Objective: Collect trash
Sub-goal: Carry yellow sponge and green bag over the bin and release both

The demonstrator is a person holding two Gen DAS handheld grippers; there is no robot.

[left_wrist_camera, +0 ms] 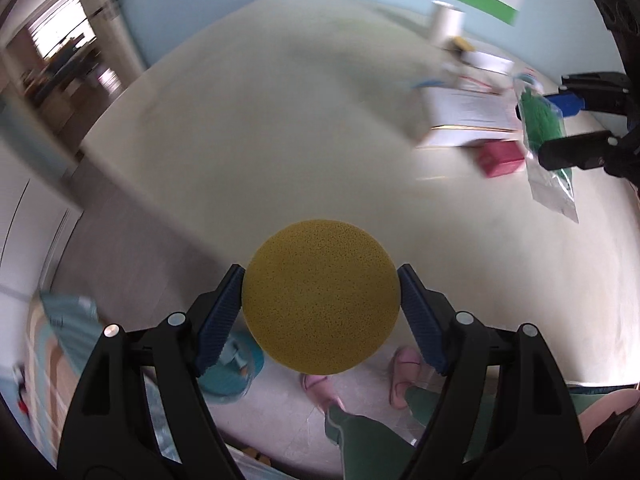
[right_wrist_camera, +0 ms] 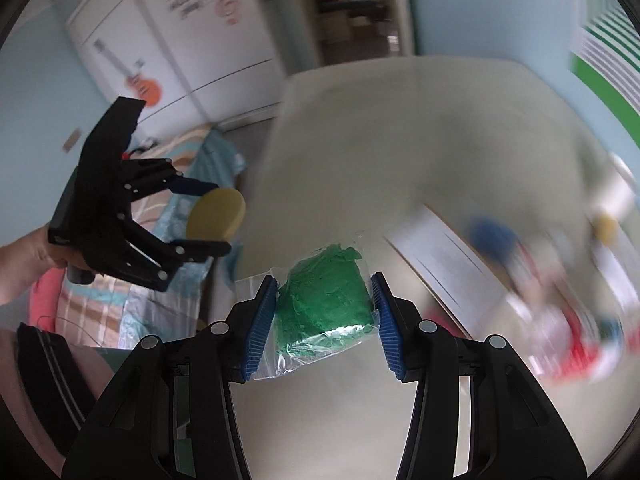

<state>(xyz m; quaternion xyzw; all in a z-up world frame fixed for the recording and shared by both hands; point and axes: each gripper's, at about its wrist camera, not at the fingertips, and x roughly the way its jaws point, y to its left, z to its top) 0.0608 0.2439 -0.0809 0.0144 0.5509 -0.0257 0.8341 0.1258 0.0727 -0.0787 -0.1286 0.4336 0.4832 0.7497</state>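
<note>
We hold our left claw (left_wrist_camera: pixel 320 312) closed on a round yellow sponge (left_wrist_camera: pixel 320 298), which sits low in the centre of the left wrist view with a blue pad (left_wrist_camera: pixel 218 320) pressed against each side of it. In the right wrist view the same claw (right_wrist_camera: pixel 208 216) appears at the middle left of the frame, gripped by our left hand (right_wrist_camera: pixel 24 256), and the sponge (right_wrist_camera: pixel 216 214) shows there as a flat disc seen partly edge-on, raised above the floor and the striped bedding (right_wrist_camera: pixel 104 308) in the lower left.

Our right claw (right_wrist_camera: pixel 324 320) is clamped on a clear plastic bag (right_wrist_camera: pixel 320 312) filled with crumpled green material, at the lower centre of the right wrist view; the blue pads (right_wrist_camera: pixel 260 324) press on the bag from both sides. In the left wrist view that claw (left_wrist_camera: pixel 560 128) enters from the right edge of the frame, with the bag (left_wrist_camera: pixel 548 148) hanging down between its fingers above the pale tabletop (left_wrist_camera: pixel 280 128).

On the tabletop, toward the upper right of the left wrist view, lie a white box (left_wrist_camera: pixel 468 116), a small pink box (left_wrist_camera: pixel 500 158) just below it, and a white roll (left_wrist_camera: pixel 444 24) standing near the wall; all are blurred. At the bottom of that view, pink slippers (left_wrist_camera: pixel 404 376) show on the floor.
</note>
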